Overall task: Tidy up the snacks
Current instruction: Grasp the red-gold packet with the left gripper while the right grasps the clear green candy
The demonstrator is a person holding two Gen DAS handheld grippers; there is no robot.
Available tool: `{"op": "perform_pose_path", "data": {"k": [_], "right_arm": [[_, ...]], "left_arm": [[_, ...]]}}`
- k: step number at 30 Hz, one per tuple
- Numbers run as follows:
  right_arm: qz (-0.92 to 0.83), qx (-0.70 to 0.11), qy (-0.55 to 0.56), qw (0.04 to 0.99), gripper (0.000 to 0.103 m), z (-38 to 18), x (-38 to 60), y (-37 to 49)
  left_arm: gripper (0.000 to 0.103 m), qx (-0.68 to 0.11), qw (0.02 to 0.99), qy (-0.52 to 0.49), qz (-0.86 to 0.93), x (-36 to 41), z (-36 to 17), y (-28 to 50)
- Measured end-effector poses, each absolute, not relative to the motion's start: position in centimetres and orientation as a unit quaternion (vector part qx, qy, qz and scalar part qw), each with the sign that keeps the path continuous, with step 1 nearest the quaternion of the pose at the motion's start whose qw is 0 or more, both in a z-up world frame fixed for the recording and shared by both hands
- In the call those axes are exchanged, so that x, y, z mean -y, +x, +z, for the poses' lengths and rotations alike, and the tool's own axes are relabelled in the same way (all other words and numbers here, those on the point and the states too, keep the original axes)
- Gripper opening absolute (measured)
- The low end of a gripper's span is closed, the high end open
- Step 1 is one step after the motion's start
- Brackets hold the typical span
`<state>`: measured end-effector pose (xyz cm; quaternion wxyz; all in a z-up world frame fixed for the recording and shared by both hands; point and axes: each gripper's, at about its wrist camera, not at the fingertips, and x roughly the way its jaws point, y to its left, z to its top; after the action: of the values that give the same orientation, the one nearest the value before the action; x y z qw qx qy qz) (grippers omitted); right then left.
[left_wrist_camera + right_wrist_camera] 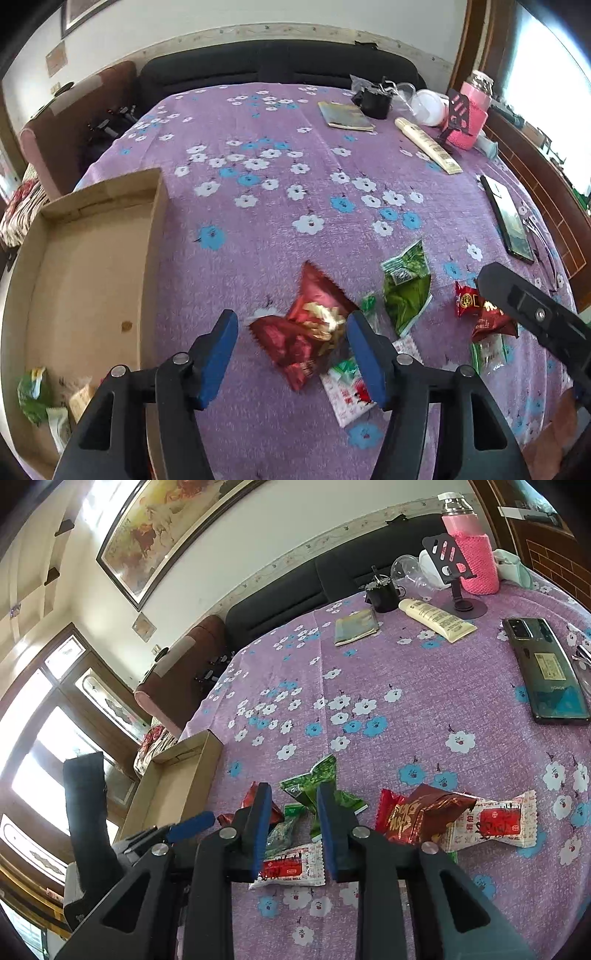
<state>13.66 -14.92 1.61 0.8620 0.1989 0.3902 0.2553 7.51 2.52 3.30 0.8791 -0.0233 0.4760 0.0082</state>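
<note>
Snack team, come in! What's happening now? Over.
Left hand-held gripper open around red snack packet. Right hand-held gripper nearly shut over green packets. Cardboard box at left, nothing between.

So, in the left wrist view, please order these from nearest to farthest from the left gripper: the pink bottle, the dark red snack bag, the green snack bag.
From the left gripper:
1. dark red snack bag, between its fingers.
2. green snack bag, right of it.
3. pink bottle, far right corner.

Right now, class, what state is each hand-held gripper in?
Left hand-held gripper: open, red snack packet between its fingers, ungripped.
Right hand-held gripper: closed, holding nothing.
</note>
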Motion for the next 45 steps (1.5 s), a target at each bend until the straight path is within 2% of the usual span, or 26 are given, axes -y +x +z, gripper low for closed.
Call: {"op": "perform_pose_path", "data": {"k": [4,6,12,17,26,36,45], "right_arm": [[0.256,-0.39,0.201,0.862,0.024,1.7,15.0,13.6],[0.257,-0.389,0.201,0.861,0.024,1.7,15.0,13.5],[0.26,-0.389,0.198,0.861,0.024,1.8,14.8,13.4],[0.266,-0.391,0.191,0.86,0.024,1.7,14.4,13.5],[0.3,-0.397,0.146,0.855,0.024,1.3,11.8,12.8],[0.29,-0.47,0.135,0.822,0.024,-1.1,8.8,13.6],[0.241,-0.497,0.054,0.832,0.024,-2.0,4.9,14.2]], "left_arm": [[0.062,-0.482,0.876,-0.004,0.012,-2.1,2.2,8.4],[0.043,-0.483,0.875,0.006,0.016,-1.9,1.6,8.6],[0.035,-0.481,0.877,-0.005,0.019,-2.4,1.3,8.1],[0.035,-0.468,0.883,-0.039,0.011,-3.5,2.3,6.6],[0.035,-0.377,0.92,-0.109,0.015,-7.9,5.1,3.8],[0.035,-0.37,0.916,-0.155,-0.029,-8.7,5.1,3.7],[0.035,-0.36,0.918,-0.166,-0.019,-9.6,5.5,3.0]]}}
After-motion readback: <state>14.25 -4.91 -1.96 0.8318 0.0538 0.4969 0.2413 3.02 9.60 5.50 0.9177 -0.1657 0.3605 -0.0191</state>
